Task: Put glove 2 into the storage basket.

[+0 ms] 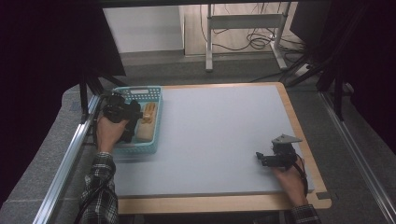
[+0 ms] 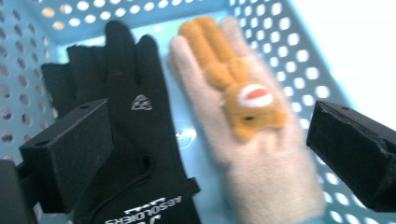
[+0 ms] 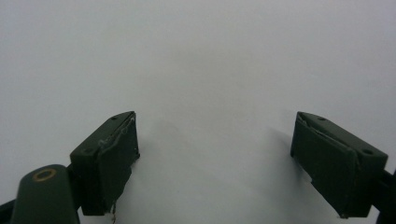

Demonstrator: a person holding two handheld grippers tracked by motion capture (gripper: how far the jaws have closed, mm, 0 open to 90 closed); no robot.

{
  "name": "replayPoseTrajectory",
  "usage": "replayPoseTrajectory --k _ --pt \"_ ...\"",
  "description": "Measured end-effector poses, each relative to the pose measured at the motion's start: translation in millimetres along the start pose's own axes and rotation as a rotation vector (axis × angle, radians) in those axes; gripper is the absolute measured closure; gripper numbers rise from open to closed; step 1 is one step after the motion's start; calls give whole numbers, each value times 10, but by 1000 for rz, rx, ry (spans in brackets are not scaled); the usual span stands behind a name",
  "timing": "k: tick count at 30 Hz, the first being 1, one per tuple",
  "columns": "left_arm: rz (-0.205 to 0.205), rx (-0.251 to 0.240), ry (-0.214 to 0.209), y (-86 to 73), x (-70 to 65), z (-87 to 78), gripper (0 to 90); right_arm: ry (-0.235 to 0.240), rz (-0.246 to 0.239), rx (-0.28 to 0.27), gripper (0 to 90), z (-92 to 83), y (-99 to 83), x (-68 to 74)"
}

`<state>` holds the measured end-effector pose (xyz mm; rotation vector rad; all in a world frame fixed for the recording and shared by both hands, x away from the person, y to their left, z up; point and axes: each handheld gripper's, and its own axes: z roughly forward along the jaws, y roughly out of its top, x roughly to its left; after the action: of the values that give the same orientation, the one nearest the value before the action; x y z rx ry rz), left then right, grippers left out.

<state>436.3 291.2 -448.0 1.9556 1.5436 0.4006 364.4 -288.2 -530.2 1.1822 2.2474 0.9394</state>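
Left gripper point(image 2: 201, 154) hangs over the turquoise basket point(image 1: 153, 140), jaws spread wide and holding nothing. Inside lie two gloves side by side, touching: a black glove point(image 2: 135, 140) and a beige knit glove point(image 2: 261, 158) with an orange animal patch, long axes along the basket, fingers pointing to its far end. Right gripper point(image 3: 215, 158) rests released on the table point(image 1: 219, 135).

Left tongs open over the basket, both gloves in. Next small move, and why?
Probably lift the left tongs clear of the blue basket and bring them back over the mat. Their jaws stand wide apart with nothing between the pads; the black glove and the beige glove lie side by side on the basket floor. The right tongs rest open over bare mat, holding nothing.
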Motion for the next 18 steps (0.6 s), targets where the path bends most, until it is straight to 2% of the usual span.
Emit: replayPoseTrajectory --k 3,8,14,18 --pt "25 -23 -29 -3 -92 -58 7 0 0 0 147 0 0 0" --pt "94 -61 -73 -21 -332 -147 3 -1 0 0 147 0 0 0" --pt "167 -91 -118 -47 -608 -192 0 -1 -1 1 147 -1 1 1" --pt "199 -103 -141 -62 -759 -198 0 -1 -1 1 147 -1 1 1"
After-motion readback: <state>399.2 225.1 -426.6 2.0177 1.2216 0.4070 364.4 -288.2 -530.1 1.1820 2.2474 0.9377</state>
